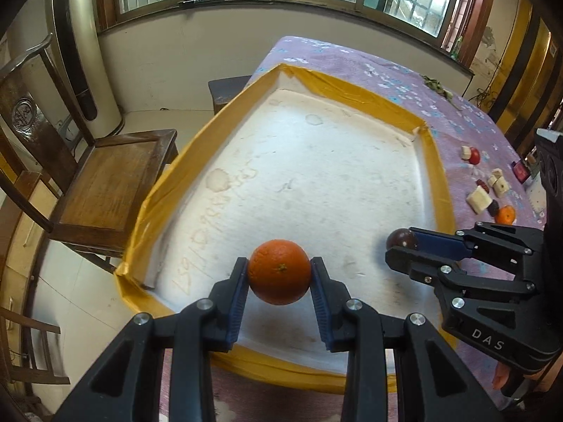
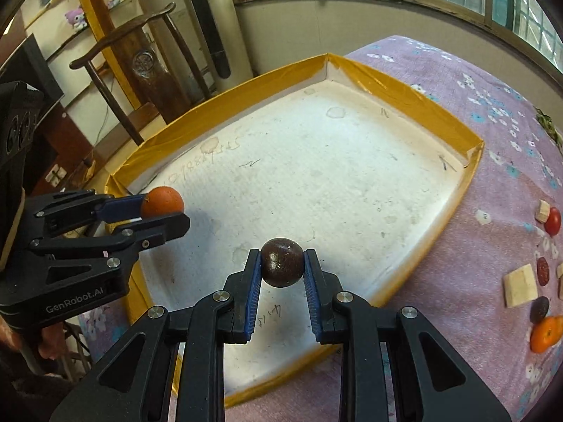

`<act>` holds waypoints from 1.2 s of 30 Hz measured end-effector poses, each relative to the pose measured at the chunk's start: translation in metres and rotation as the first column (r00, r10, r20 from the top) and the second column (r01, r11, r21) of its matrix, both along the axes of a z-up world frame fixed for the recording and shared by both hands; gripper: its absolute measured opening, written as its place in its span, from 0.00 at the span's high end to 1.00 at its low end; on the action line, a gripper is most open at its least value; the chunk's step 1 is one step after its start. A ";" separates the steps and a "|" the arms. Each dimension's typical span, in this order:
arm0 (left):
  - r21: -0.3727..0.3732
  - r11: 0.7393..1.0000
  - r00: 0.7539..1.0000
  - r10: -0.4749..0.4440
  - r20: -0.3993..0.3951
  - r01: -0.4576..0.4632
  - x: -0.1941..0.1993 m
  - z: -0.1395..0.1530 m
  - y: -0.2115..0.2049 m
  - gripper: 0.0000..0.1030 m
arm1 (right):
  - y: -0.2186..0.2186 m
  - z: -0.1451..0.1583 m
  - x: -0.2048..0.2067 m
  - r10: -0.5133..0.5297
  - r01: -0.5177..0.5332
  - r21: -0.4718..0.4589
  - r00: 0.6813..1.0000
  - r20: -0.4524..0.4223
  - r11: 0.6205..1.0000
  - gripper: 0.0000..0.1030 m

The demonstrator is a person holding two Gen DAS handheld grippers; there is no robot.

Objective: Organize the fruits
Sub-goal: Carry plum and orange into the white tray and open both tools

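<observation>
Barred windows curve along the far wall above a table draped in a purple flowered cloth (image 1: 352, 59), and on that cloth sits a shallow white foam tray with yellow-taped walls (image 1: 169, 183). Over the tray's near end, the left gripper (image 1: 279, 276) is clamped on a round orange fruit (image 1: 279, 271), its 2 blue ribbed pads pressing the fruit's left and right sides so that it hangs clear of the stained white floor. Just to the right, the right gripper (image 2: 282, 267) is closed tight on a small dark brown glossy round fruit (image 2: 282, 262), likewise held between 2 blue pads above the tray floor, near the front wall. From the right wrist view the left gripper's black body, lettered GenRobot.AI, shows at the left edge with the orange fruit at its tip over the tray's left side; from the left wrist view the right gripper, lettered DAS, reaches in from the right with the dark fruit at its tip. Outside the tray, on the cloth to the right, lie several pale wooden blocks (image 2: 520, 290), a small red round fruit (image 2: 553, 221), a second dark fruit (image 2: 539, 308) and a second orange fruit (image 2: 547, 334). Beyond the table's left edge stands a dark wooden armchair (image 1: 105, 176) on a pale tiled floor.
</observation>
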State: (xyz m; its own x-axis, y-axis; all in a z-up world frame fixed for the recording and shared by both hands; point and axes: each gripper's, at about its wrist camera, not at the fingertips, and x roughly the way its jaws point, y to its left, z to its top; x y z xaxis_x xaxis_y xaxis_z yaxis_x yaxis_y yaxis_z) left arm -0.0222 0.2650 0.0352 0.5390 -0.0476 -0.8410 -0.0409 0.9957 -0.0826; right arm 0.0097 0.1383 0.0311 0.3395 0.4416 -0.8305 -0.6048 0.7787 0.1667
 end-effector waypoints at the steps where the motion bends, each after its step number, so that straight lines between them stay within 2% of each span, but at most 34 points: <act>1: 0.006 1.000 1.000 -0.001 -0.005 0.001 0.001 -0.002 0.001 0.64 | 0.002 -0.002 0.000 0.000 0.000 -0.006 1.000 -0.003 1.000 0.78; 4: 0.022 1.000 1.000 -0.002 -0.023 0.003 0.001 -0.010 0.006 0.64 | 0.005 -0.006 0.002 -0.002 0.001 -0.019 1.000 -0.013 1.000 0.78; 10: 0.098 0.995 1.000 -0.016 -0.009 0.017 -0.001 -0.011 0.001 0.64 | 0.008 -0.008 0.002 0.005 -0.005 -0.048 1.000 -0.001 0.999 0.77; 14: 0.108 0.994 1.000 -0.012 -0.007 0.012 -0.003 -0.010 0.001 0.63 | 0.008 -0.006 -0.003 0.013 -0.012 -0.059 1.000 0.015 0.998 0.70; 16: 0.115 0.993 1.000 -0.004 -0.001 0.004 -0.005 -0.007 0.001 0.62 | 0.005 -0.004 -0.006 0.018 -0.017 -0.053 1.000 0.021 0.998 0.70; 21: 0.128 0.991 0.999 0.034 0.021 -0.037 -0.010 0.000 0.000 0.49 | -0.010 0.007 -0.017 0.012 -0.010 -0.044 0.999 0.051 0.999 0.69; 25: 0.116 0.991 0.998 0.064 0.027 -0.067 -0.013 0.004 -0.001 0.48 | -0.030 0.022 -0.028 -0.010 0.011 -0.011 0.996 0.084 1.000 0.66; 30: 0.105 0.992 0.996 0.072 0.051 -0.077 -0.013 0.013 -0.018 0.40 | -0.058 0.034 -0.037 -0.054 0.053 0.016 0.992 0.113 0.998 0.53; 32: 0.107 0.992 0.996 0.061 0.065 -0.067 -0.012 0.018 -0.032 0.35 | -0.073 0.035 -0.040 -0.085 0.083 0.016 0.989 0.121 0.996 0.47; 35: 0.103 0.994 0.996 0.028 0.083 -0.037 -0.010 0.024 -0.055 0.27 | -0.096 0.036 -0.044 -0.124 0.124 0.009 0.984 0.129 0.992 0.45; 36: 0.101 0.995 0.996 0.015 0.087 -0.024 -0.009 0.026 -0.063 0.24 | -0.104 0.036 -0.046 -0.139 0.139 0.004 0.982 0.132 0.990 0.39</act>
